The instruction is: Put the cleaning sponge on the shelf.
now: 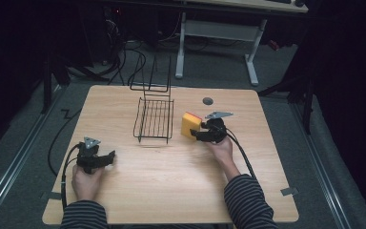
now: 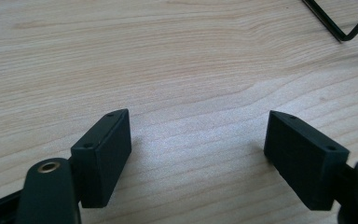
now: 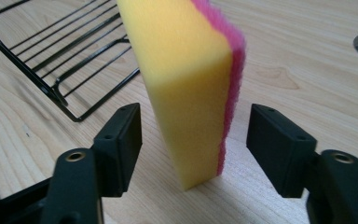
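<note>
A yellow sponge [image 1: 190, 124] with a pink scouring side stands on edge on the wooden table [image 1: 171, 181], just right of a black wire rack [image 1: 154, 118]. In the right gripper view the sponge [image 3: 191, 93] rises between the two black jaws of my right gripper [image 3: 193, 140], with a gap on each side, so the pads do not touch it. The right gripper [image 1: 201, 132] sits at the sponge's near right. My left gripper [image 1: 106, 158] rests at the table's near left, its jaws [image 2: 198, 156] wide apart over bare wood.
A wire rack corner [image 2: 342, 21] shows far off in the left gripper view. The rack's grid [image 3: 60, 60] lies left of the sponge. A round grey grommet [image 1: 208, 100] sits in the tabletop behind the sponge. A desk frame [image 1: 219, 38] stands beyond the table.
</note>
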Demonstrator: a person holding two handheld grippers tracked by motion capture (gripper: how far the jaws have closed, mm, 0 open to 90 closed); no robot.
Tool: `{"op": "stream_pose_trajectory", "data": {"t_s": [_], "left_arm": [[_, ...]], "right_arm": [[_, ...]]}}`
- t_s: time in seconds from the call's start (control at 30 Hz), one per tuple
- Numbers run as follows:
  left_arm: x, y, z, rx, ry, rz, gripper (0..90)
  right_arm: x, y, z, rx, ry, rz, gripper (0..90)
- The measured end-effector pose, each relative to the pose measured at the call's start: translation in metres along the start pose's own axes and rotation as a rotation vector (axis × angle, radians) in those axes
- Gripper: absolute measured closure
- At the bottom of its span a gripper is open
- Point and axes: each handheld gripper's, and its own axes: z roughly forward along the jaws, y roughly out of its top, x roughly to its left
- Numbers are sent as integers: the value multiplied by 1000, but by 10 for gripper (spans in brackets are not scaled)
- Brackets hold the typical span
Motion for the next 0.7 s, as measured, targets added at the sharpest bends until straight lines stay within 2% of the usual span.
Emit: {"op": "stream_pose_trajectory", "data": {"t_s": [0.23,0.4,0.7], "left_arm": [[0,0,0,0,0,-1,235],[0,0,0,-1,-1,-1,234],[0,0,0,-1,-1,-1,235]], "right_arm": [[-1,-5,9,17,0,18,475],[0,-5,9,18,-12,-10,559],[2,-6,1,4,-4,-28,596]]}}
